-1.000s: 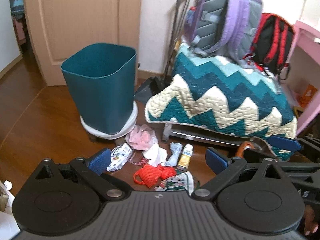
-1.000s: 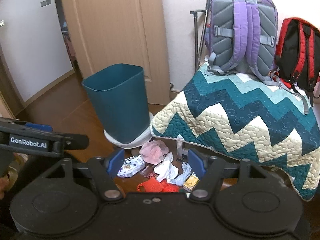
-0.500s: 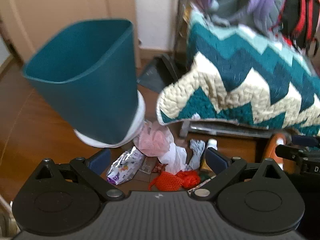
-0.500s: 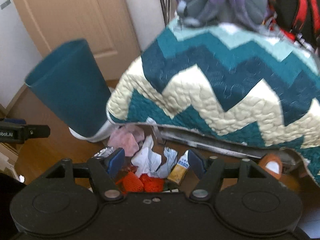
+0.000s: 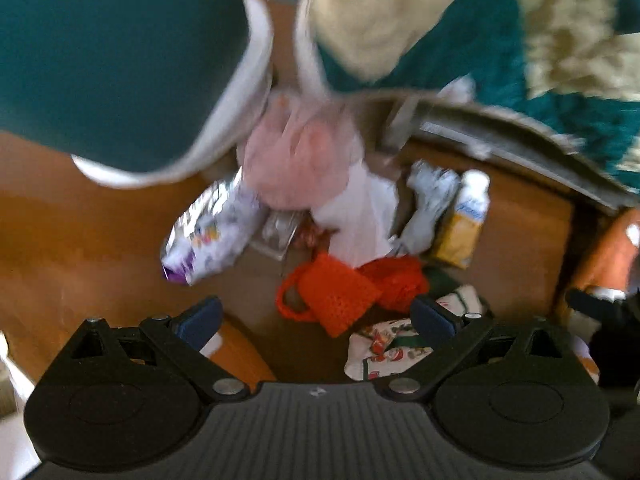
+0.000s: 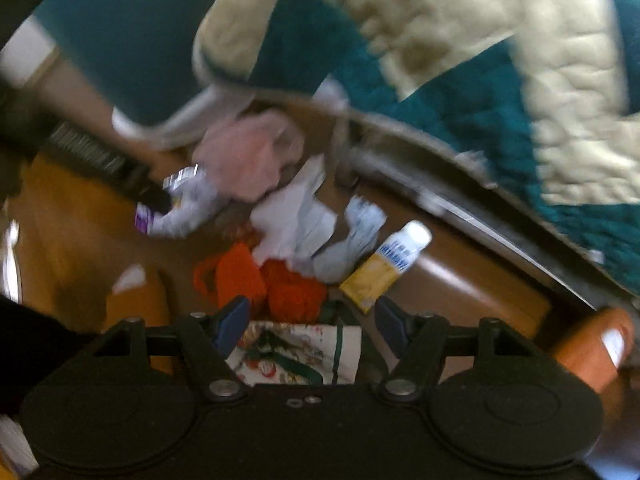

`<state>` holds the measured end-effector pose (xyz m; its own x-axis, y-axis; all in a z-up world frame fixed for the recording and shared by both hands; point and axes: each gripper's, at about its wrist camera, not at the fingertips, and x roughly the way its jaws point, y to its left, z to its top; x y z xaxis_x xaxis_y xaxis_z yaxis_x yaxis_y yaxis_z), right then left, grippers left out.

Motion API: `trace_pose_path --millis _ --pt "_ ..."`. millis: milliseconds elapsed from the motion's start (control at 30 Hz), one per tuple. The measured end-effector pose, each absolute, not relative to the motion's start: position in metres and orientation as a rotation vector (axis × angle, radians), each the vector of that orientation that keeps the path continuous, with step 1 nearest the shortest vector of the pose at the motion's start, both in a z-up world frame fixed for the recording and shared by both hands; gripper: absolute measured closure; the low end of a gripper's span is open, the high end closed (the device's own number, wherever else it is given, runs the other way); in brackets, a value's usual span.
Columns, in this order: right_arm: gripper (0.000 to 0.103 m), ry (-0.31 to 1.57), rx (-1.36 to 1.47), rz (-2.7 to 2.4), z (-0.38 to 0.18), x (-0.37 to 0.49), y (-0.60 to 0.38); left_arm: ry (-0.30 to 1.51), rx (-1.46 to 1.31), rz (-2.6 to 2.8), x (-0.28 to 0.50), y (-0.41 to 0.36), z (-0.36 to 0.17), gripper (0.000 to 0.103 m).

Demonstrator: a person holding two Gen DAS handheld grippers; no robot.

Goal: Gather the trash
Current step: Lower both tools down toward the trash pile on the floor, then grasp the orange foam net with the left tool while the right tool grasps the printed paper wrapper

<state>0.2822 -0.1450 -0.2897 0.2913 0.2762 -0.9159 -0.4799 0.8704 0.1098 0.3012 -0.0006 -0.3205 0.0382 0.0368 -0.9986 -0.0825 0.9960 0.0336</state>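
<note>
Both grippers' fingers spread, wooden floor, teal bin, zigzag quilt

Ahead of the left gripper, bare floor lies open to its left. The bin blocks far left, the quilt overhangs far right, and trash crowds between them.

My left gripper hangs wide open over the floor litter: orange net bag, foil wrapper, teal bin behind.
</note>
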Motion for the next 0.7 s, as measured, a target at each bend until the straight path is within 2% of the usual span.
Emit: trace_pose_path --millis 200,433,700 --pt "0.036 1.221 -0.401 0.662 -0.344 0.287 -0.120 1.624 -0.080 0.163 0.322 0.005 -0.384 0.002" --pt "0.036 1.171 -0.597 0.842 -0.381 0.286 -0.094 1.700 -0.130 0.198 0.334 0.002 -0.450 0.003" --pt "0.037 1.125 -0.757 1.009 -0.411 0.276 -0.077 1.755 -0.181 0.230 0.333 -0.002 -0.496 0.003"
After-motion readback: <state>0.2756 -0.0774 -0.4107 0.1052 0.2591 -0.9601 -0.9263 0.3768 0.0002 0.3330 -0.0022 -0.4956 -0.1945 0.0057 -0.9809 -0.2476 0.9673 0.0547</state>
